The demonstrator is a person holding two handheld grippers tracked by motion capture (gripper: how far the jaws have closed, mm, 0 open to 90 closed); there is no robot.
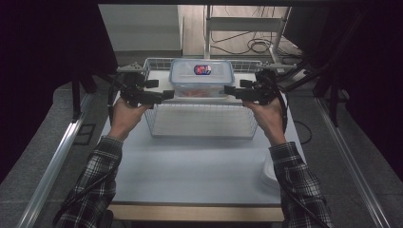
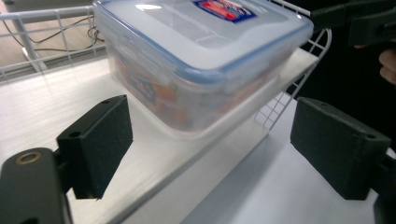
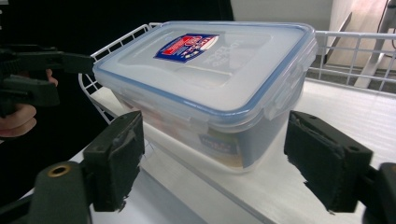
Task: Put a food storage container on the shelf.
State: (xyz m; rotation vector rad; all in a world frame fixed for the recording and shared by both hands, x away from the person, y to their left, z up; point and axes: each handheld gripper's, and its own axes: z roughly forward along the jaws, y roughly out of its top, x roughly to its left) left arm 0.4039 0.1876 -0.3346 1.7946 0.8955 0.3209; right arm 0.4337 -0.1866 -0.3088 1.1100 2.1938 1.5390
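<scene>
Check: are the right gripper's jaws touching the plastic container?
Apart. In the right gripper view, the right gripper has both jaws spread wide, with bare shelf visible between each pad and the plastic container.

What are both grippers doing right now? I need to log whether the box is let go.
Left gripper: open, holding nothing, beside the lidded plastic box.
Right gripper: open, holding nothing, beside the box.

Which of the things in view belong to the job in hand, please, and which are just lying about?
In the job:
- clear plastic box with blue-rimmed lid
- white wire shelf
- left gripper, open
- right gripper, open

Lying about:
- white plates at the table edge
- floor cables
</scene>
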